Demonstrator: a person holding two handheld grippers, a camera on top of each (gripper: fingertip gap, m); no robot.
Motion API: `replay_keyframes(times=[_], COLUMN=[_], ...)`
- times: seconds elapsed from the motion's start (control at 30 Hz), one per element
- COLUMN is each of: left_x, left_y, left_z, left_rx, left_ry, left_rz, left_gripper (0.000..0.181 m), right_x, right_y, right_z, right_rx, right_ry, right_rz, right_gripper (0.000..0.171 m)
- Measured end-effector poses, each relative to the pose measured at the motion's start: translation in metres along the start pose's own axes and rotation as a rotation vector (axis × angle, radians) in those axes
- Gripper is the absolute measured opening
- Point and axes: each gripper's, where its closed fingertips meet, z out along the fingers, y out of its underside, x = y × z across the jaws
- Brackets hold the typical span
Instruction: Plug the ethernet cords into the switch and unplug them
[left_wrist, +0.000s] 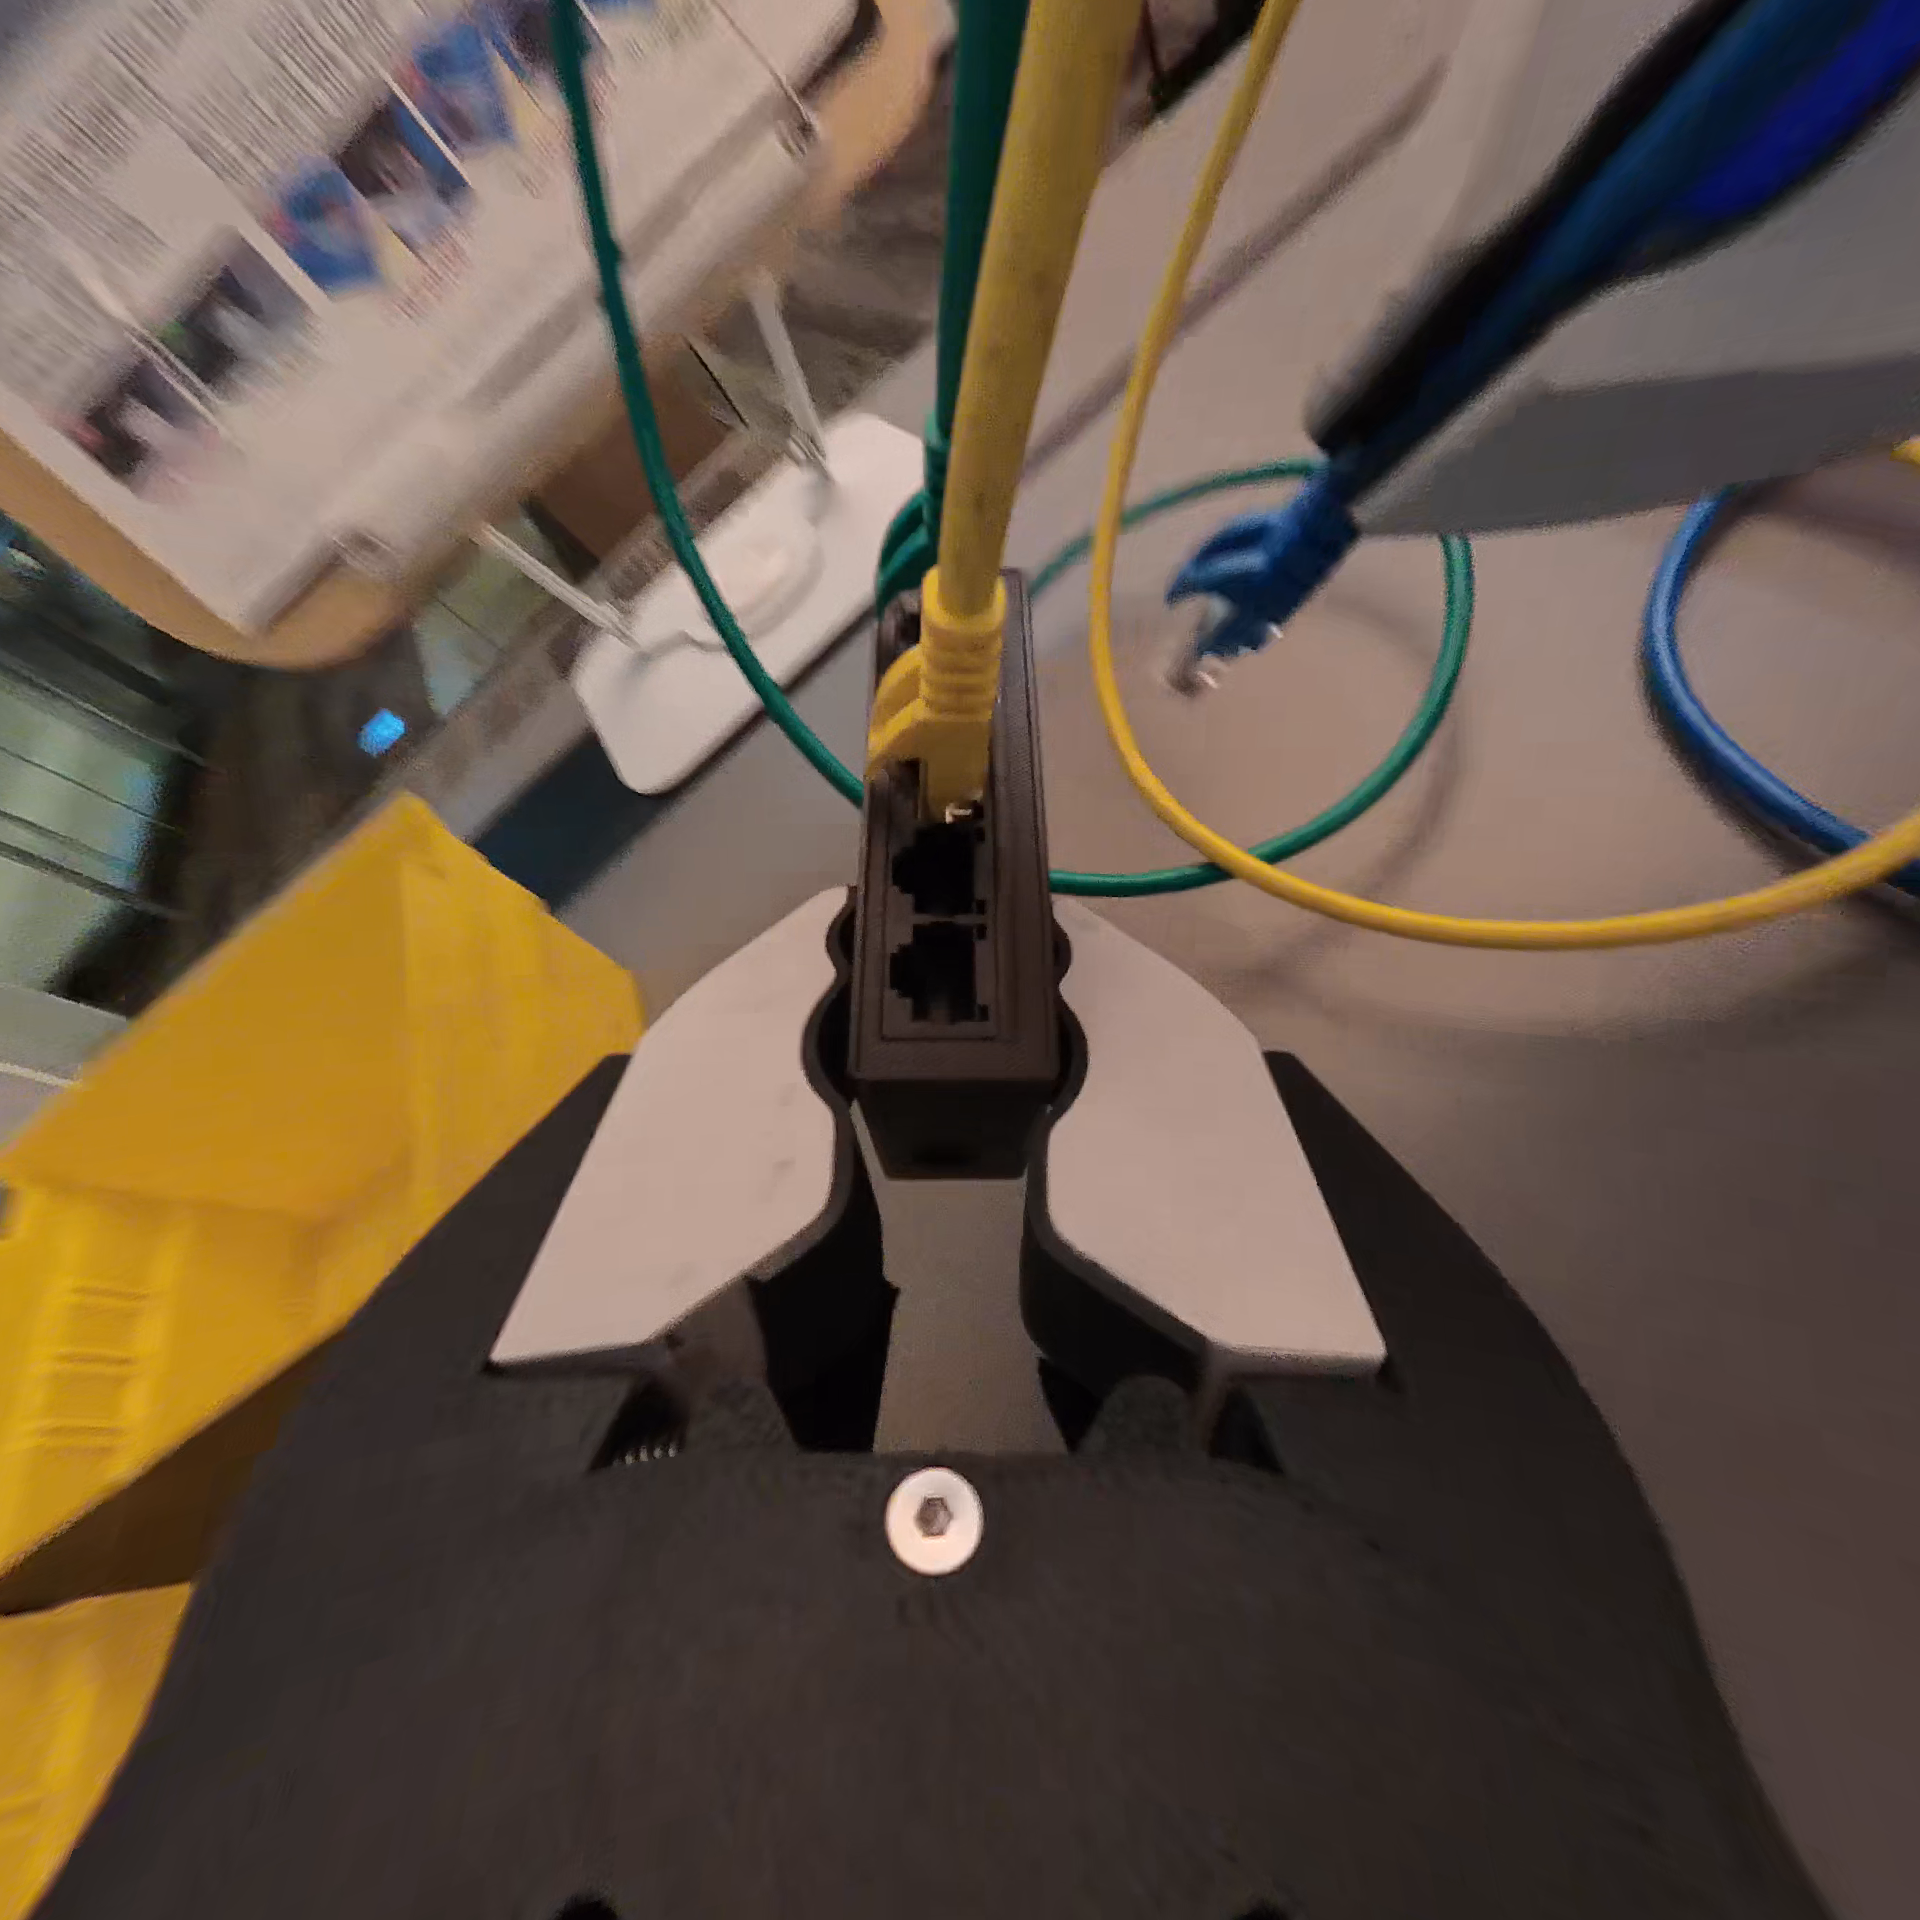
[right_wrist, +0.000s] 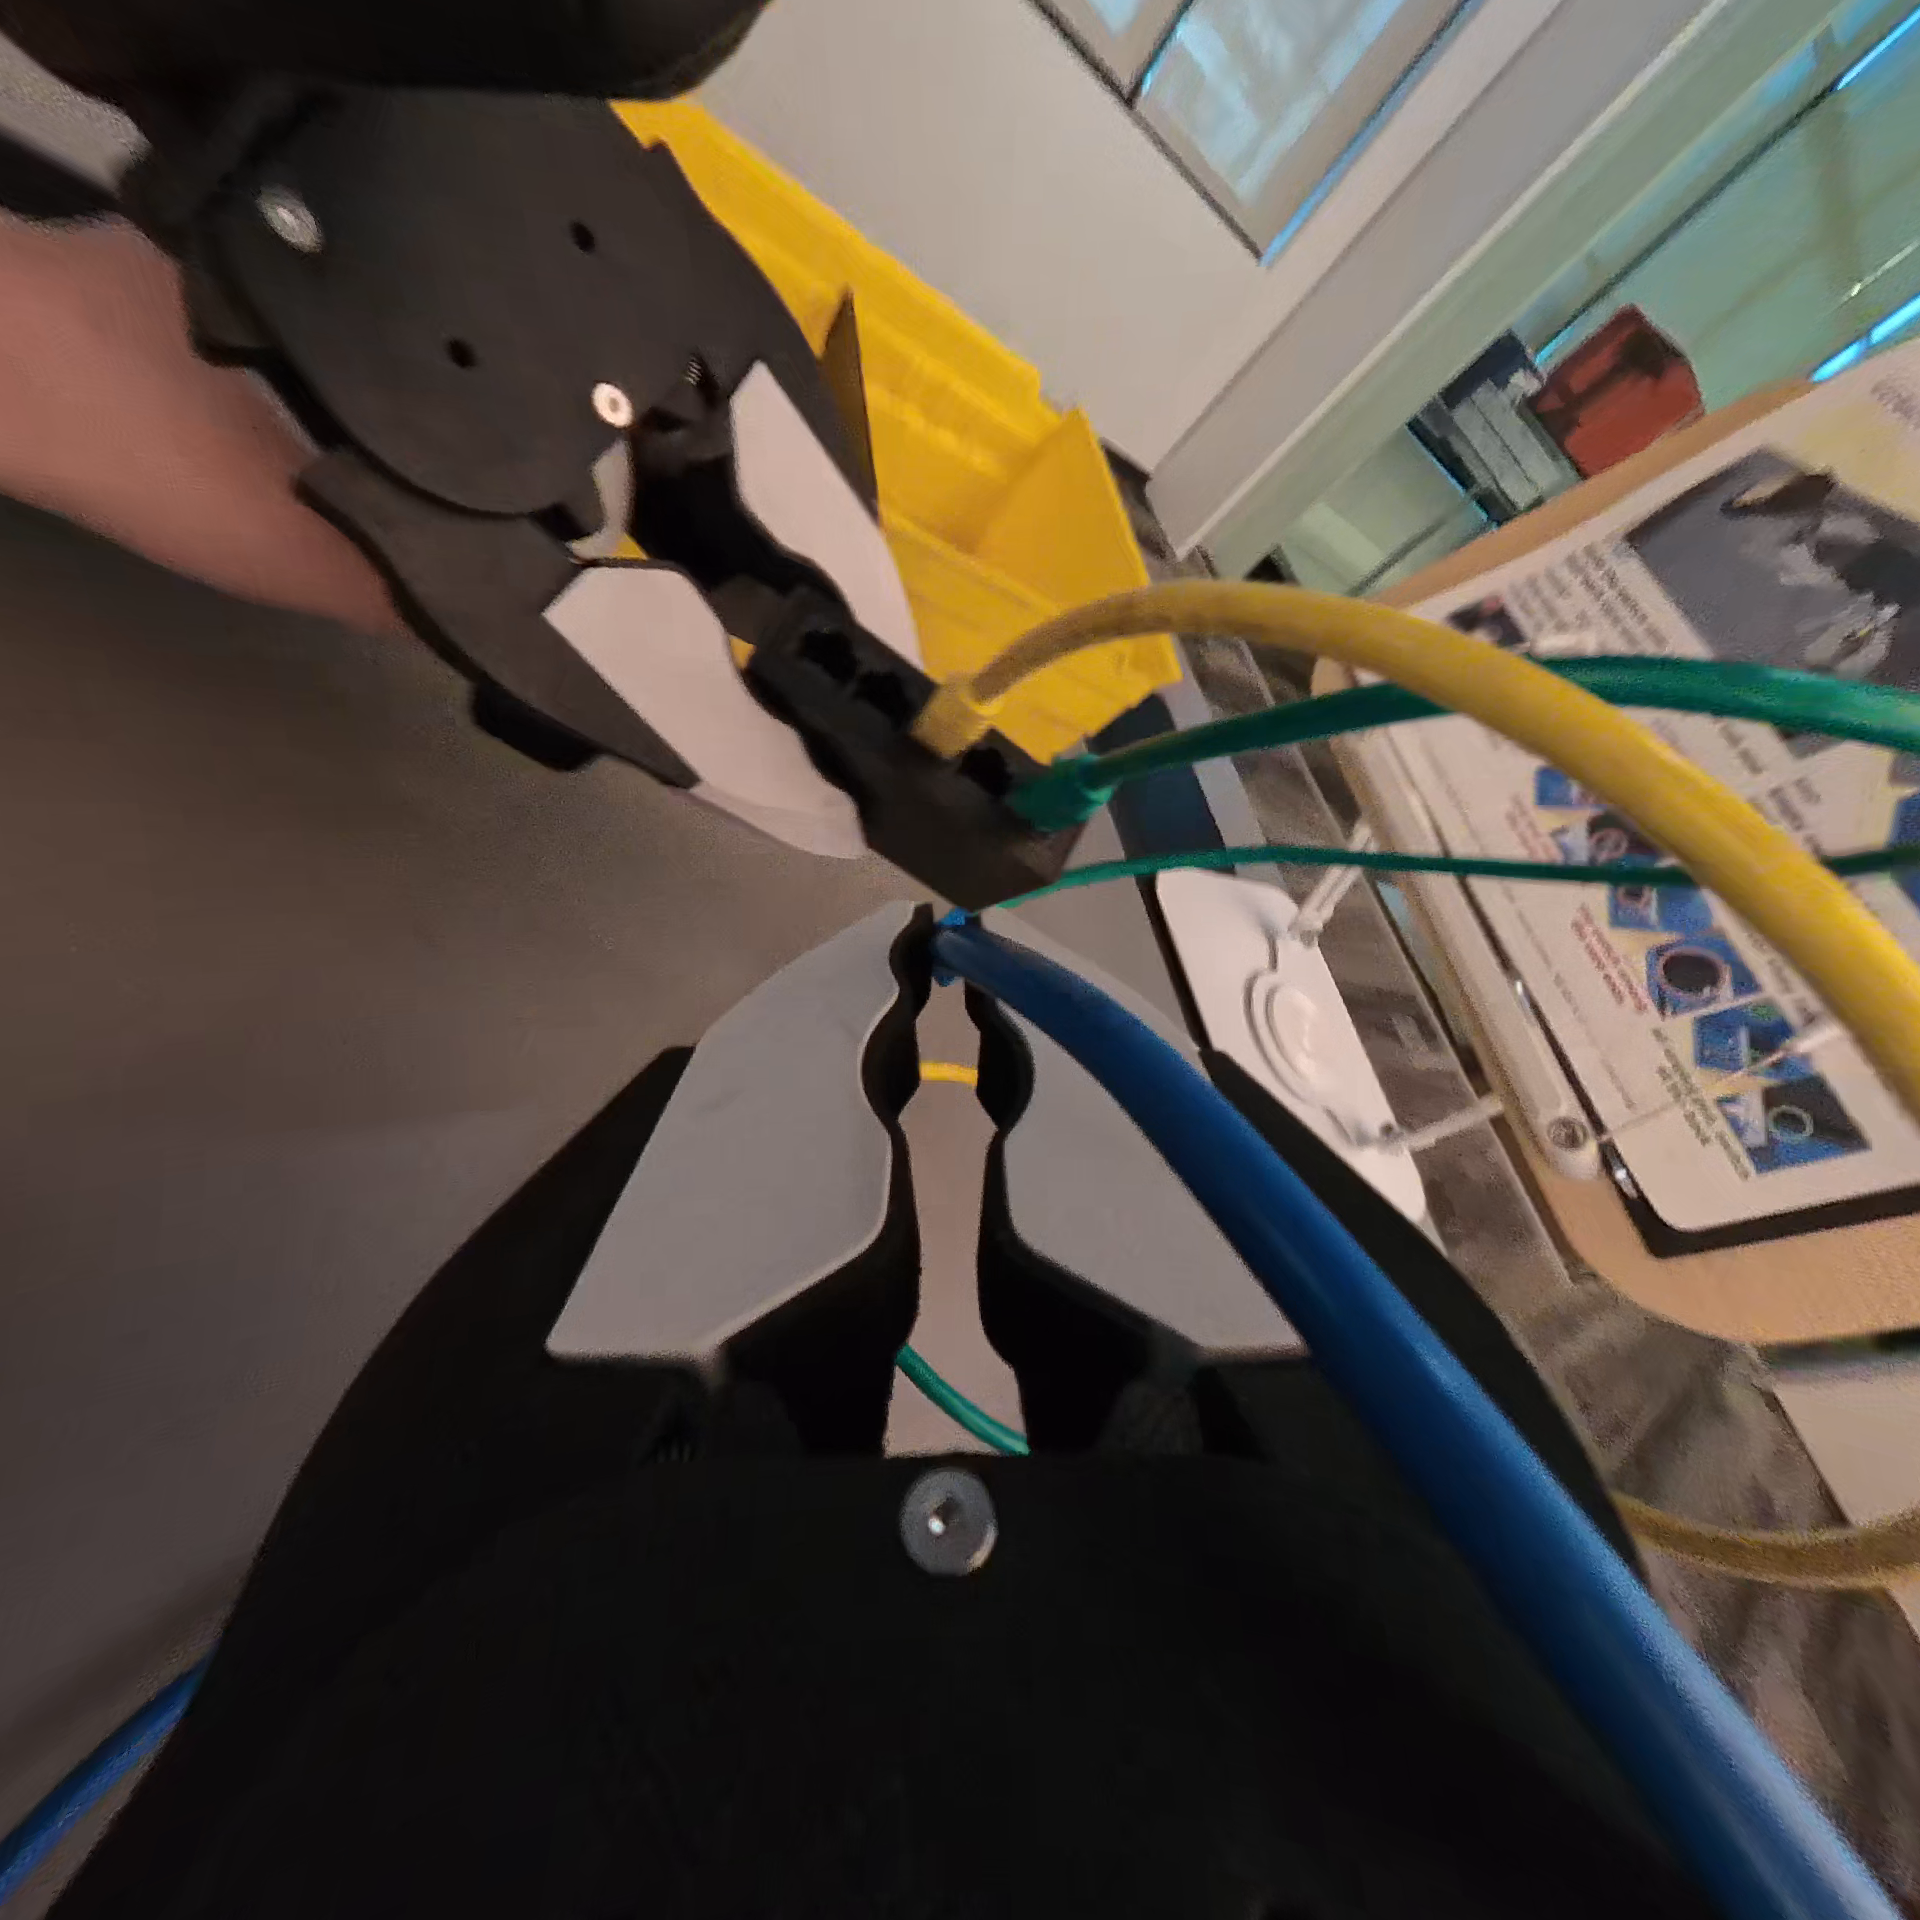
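Nearest the lens in the left wrist view, the left gripper (left_wrist: 948, 1013) has its claw clamped on the near end of the black switch (left_wrist: 951, 914), holding it clear above the grey tabletop (left_wrist: 1558, 1195). Two sockets at the near end of the switch stand empty; past them the yellow cord's plug (left_wrist: 951, 707) is seated, and the green cord's plug (right_wrist: 1055, 800) sits in a socket at the far end, seen best from the right wrist view. That makes two cords plugged and two sockets visibly free; whether further sockets exist between the plugs cannot be told with certainty. Right gripper (right_wrist: 940, 961) has its claw closed on the blue cord (right_wrist: 1247, 1195) just behind its plug (left_wrist: 1231, 597), which hangs free in the air, well apart from the switch and to its right. Three ethernet cords are counted: one yellow (left_wrist: 1018, 312), one green (left_wrist: 634, 343), one blue. Slack of all three loops across the tabletop beyond. Judged risks: the blue plug is held at an angle to the sockets, so a skewed approach could jam or bend its latch; its slack could snag the yellow and green loops; and pushing against a switch held only by one end may twist it in the grip. Farther off stand a yellow bin (left_wrist: 260, 1091) and a white stand base (left_wrist: 727, 623).
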Motion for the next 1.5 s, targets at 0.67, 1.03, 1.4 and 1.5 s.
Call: replay_keyframes(times=[0.67, 1.03, 1.4, 1.5], left_x=[-0.033, -0.021, 0.017, 0.029], left_y=[-0.127, -0.189, -0.240, -0.239], left_z=[-0.076, -0.141, -0.178, -0.170], left_rx=[0.415, 0.658, 0.970, 0.961], left_ry=[-0.241, -0.168, 0.256, 0.344], left_rz=[0.321, 0.306, -0.069, -0.111], left_gripper=[0.028, 0.029, 0.029, 0.027], right_x=[0.026, 0.033, 0.017, 0.031], right_y=[-0.104, -0.079, -0.114, -0.117], right_z=[-0.081, -0.053, -0.062, -0.083], right_rx=[0.478, 0.493, 0.662, 0.687], right_ry=[0.163, 0.086, 0.233, 0.362], right_rz=[-0.058, 0.261, 0.303, 0.255], right_gripper=[0.006, 0.006, 0.006, 0.005])
